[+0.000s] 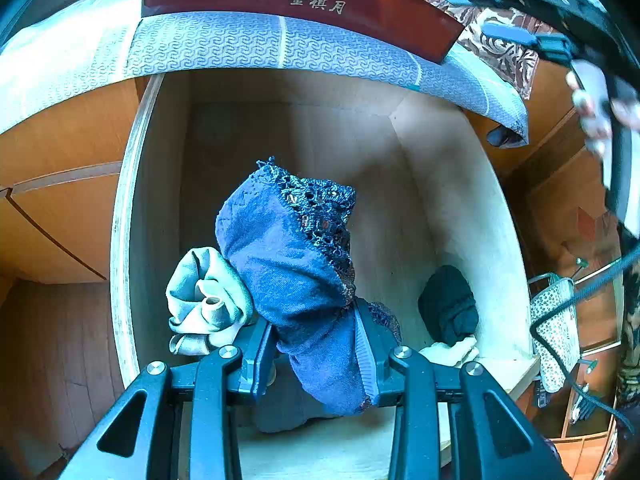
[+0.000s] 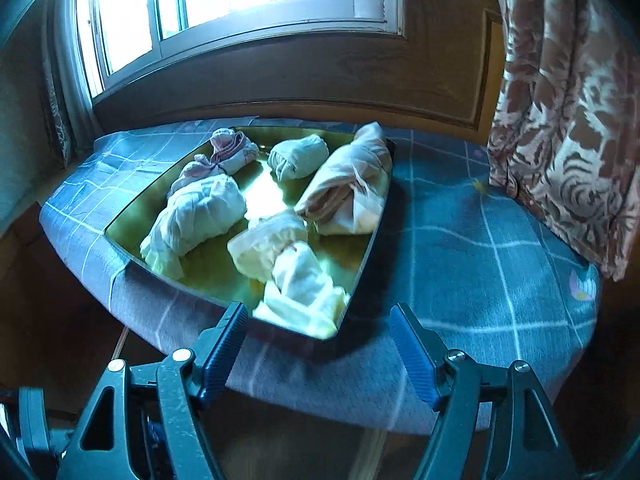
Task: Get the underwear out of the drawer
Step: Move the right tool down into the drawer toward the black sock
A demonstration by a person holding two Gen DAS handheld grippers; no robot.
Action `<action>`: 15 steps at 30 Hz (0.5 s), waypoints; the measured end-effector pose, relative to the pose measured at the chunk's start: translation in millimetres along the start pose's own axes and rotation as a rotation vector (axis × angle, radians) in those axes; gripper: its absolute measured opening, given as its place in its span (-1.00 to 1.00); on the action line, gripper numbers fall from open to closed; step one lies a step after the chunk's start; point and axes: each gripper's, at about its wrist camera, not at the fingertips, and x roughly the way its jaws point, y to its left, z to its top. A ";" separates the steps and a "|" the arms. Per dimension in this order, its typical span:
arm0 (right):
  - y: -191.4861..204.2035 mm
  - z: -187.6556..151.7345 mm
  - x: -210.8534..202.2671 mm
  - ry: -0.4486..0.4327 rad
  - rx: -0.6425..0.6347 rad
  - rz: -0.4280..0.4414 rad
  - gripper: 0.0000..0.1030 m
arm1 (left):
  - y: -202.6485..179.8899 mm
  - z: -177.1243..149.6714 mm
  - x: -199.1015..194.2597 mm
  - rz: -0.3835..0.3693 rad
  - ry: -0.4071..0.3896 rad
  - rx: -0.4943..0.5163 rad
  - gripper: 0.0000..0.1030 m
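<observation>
Left gripper (image 1: pixel 316 344) jaws clamp blue underwear (image 1: pixel 288 264) above the drawer (image 1: pixel 120 216); right gripper (image 2: pixel 316 344) jaws gape empty before the tray (image 2: pixel 360 268).

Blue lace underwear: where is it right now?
Left wrist view: the blue underwear is clamped in the left tongs above the open drawer, right of a grey bundle.

Blue lace-trimmed underwear (image 1: pixel 296 264), bunched, raised over open drawer (image 1: pixel 460 200)

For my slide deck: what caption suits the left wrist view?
Left tongs clamp blue lace-trimmed cotton underwear above the pale wooden drawer.
</observation>
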 end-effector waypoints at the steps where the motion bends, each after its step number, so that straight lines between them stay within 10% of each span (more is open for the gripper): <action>1: -2.6 -6.4 -2.9 0.002 0.000 0.001 0.43 | 0.1 1.2 1.5 0.000 0.001 -0.001 -0.31; 15: 10.0 -124.9 -18.8 0.259 -0.236 0.136 0.43 | -1.7 9.9 26.4 0.016 0.043 0.011 -0.31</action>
